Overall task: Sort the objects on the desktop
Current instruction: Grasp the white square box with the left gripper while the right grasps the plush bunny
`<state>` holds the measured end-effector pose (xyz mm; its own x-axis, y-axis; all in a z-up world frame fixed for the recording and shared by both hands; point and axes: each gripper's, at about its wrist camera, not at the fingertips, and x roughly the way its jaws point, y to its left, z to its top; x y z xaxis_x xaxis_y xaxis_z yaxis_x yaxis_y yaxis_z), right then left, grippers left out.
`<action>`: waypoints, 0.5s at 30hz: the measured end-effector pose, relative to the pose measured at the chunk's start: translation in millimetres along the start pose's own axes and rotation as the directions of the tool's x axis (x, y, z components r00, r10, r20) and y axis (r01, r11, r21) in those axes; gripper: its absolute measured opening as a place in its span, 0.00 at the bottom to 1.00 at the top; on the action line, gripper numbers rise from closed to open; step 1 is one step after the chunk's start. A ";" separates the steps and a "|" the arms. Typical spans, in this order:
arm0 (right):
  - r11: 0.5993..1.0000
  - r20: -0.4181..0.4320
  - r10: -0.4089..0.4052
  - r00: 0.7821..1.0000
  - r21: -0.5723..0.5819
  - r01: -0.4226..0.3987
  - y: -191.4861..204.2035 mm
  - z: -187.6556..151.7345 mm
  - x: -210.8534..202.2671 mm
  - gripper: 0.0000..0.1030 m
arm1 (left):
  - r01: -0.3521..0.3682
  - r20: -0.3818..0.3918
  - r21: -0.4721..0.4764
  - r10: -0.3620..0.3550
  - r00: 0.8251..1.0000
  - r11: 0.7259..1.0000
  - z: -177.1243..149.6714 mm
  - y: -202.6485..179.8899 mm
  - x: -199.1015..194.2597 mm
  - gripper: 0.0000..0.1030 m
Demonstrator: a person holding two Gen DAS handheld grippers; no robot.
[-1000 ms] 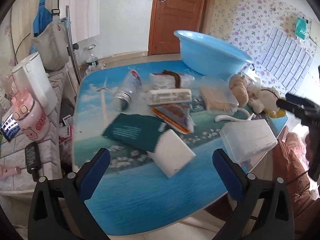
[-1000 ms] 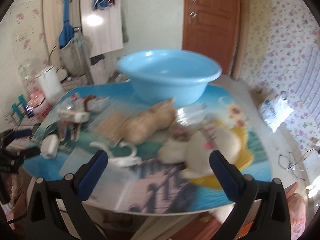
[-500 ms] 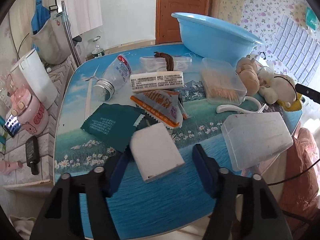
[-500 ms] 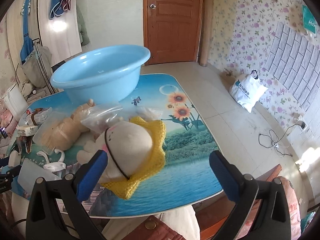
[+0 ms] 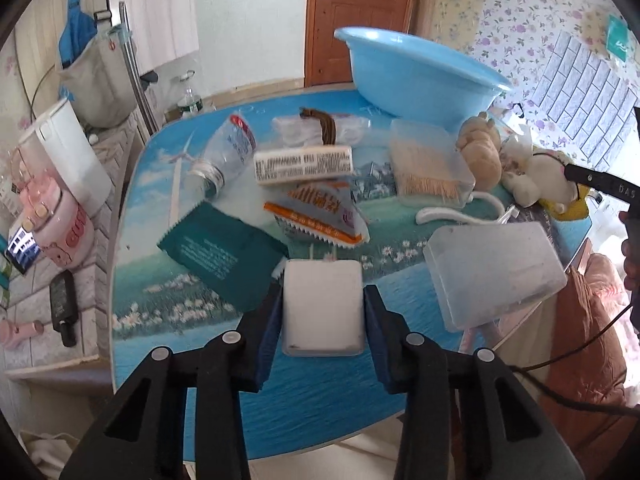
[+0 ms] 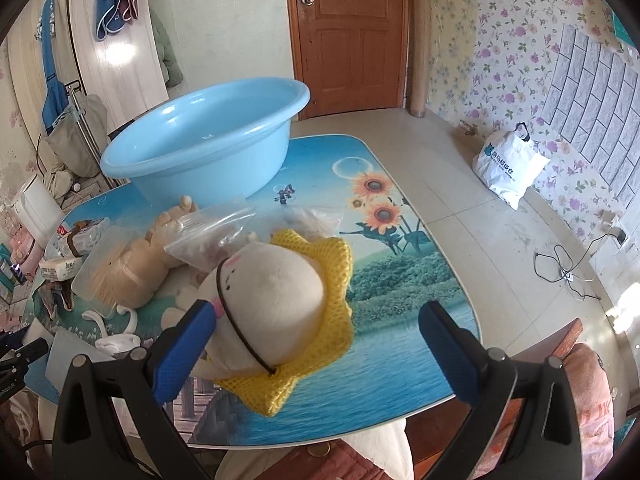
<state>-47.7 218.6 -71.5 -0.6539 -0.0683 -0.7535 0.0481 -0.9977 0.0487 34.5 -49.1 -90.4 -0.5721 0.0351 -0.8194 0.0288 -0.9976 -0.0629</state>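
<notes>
left gripper closed – gripping white block

Sky-blue basin — yellow-hatted cream plush.

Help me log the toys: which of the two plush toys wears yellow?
The white plush beside the right tool; the tan plush behind it shows none.

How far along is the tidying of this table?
Barely begun: the blue basin looks empty. In hand: the left gripper has just been closing on the white block; the open right gripper flanks the plush toy. Left: the bottle, snack packet, toothpick box.
</notes>
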 end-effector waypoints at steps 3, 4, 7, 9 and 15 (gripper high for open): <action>1.000 -0.007 0.015 1.000 0.015 -0.015 -1.2 1.4 2.9 1.00 | -0.006 -0.009 -0.002 0.006 1.000 1.000 1.3 -1.0 4.2 0.37; 0.999 -0.015 0.026 1.000 0.018 -0.026 -0.8 1.8 4.9 1.00 | -0.008 -0.008 -0.002 0.008 1.000 1.000 2.4 -1.3 5.0 0.37; 0.999 -0.025 0.040 0.999 0.002 -0.040 3.1 1.8 8.6 1.00 | -0.024 -0.009 0.006 0.024 1.000 1.000 4.4 -4.7 7.0 0.37; 0.999 -0.028 0.043 0.999 -0.011 -0.044 6.5 0.9 10.4 1.00 | -0.035 -0.006 0.016 0.035 0.999 0.999 4.1 -6.4 8.2 0.38; 0.996 -0.052 0.089 0.995 0.004 -0.089 10.9 -5.5 19.5 1.00 | -0.048 0.023 0.012 0.047 0.999 0.999 -1.0 -7.4 10.6 0.62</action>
<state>-55.7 206.4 -89.3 -0.6067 -0.1563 -0.7794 0.1027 -0.9877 0.1181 29.0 -41.3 -99.2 -0.5890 -0.0134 -0.8081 0.0465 -0.9988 -0.0173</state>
